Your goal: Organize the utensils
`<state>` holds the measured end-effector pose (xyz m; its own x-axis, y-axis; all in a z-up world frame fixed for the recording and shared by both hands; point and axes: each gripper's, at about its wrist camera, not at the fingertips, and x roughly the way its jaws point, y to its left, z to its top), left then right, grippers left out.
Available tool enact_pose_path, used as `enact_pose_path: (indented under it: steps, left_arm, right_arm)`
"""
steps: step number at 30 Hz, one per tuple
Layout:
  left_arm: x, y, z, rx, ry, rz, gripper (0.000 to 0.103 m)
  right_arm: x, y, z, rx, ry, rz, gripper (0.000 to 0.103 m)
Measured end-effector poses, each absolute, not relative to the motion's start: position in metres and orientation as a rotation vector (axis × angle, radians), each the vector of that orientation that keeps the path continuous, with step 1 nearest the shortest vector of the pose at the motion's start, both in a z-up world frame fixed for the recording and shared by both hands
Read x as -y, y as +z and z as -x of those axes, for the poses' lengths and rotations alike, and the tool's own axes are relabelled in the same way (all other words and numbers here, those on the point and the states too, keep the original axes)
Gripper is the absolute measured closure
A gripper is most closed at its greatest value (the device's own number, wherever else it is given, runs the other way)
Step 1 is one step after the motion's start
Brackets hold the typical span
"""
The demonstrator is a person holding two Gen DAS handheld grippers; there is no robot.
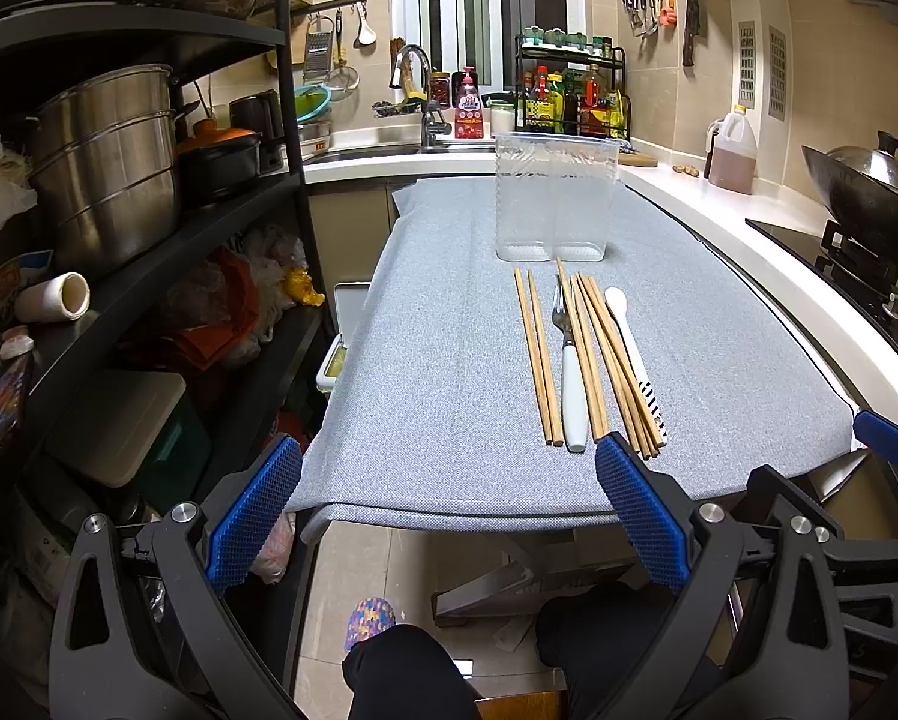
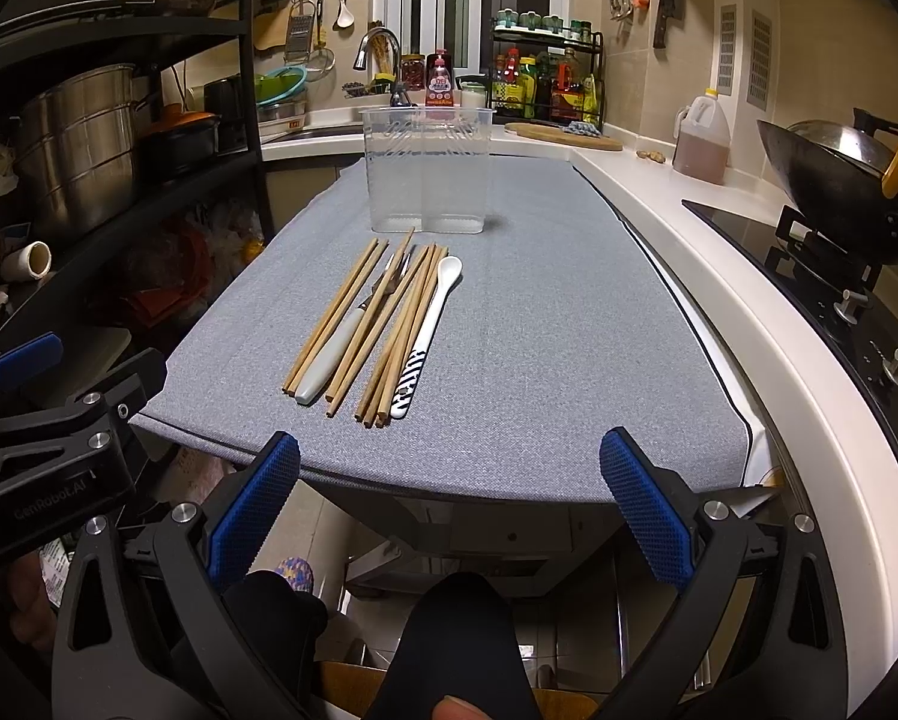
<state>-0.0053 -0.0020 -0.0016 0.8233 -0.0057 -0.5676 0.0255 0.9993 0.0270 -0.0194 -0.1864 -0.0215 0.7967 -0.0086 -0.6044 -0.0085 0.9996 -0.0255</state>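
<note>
Several wooden chopsticks [image 1: 539, 360] [image 2: 401, 330] lie side by side on a grey cloth-covered table [image 1: 437, 330] [image 2: 539, 330]. Among them lie a fork with a white handle [image 1: 572, 384] [image 2: 335, 354] and a white spoon with a black-striped handle [image 1: 629, 342] [image 2: 431, 324]. Behind them stands a clear plastic two-compartment holder [image 1: 554, 198] [image 2: 425, 171], with nothing in it. My left gripper [image 1: 449, 462] is open at the table's near edge, left of the utensil ends. My right gripper [image 2: 449, 459] is open too, just short of the near edge, holding nothing.
A black shelf rack with steel pots [image 1: 107, 162] [image 2: 77, 144] stands to the left. The white counter [image 1: 767, 252] [image 2: 719, 276] runs along the right with an oil jug [image 2: 701, 138] and a wok [image 2: 839, 180] on the stove. A person's dark-clothed legs [image 2: 449, 648] are below.
</note>
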Motion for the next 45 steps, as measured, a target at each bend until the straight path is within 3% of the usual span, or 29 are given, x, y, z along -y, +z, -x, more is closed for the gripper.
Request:
enact_pose_path:
  steps: [28,38,40,42,45]
  left_arm:
    - [0.001,-0.003,0.004,-0.612,-0.007,-0.03,0.008]
    - [-0.02,-0.015,-0.016,-0.663,0.032,0.007,0.008]
    - [-0.023,-0.018,-0.02,-0.672,0.04,0.009,0.008]
    - [-0.024,-0.021,-0.026,-0.683,0.048,0.006,0.008]
    - [-0.026,-0.024,-0.035,-0.699,0.051,0.003,0.008]
  right_arm:
    - [0.187,-0.021,0.018,-0.648,-0.009,0.029,0.005]
    - [0.215,-0.033,-0.024,-0.681,-0.036,-0.075,0.005]
    - [0.213,-0.037,-0.037,-0.68,-0.022,-0.072,0.012]
    - [0.21,-0.045,-0.053,-0.705,-0.004,-0.074,0.031]
    - [0.205,-0.055,-0.073,-0.747,0.022,-0.093,0.046]
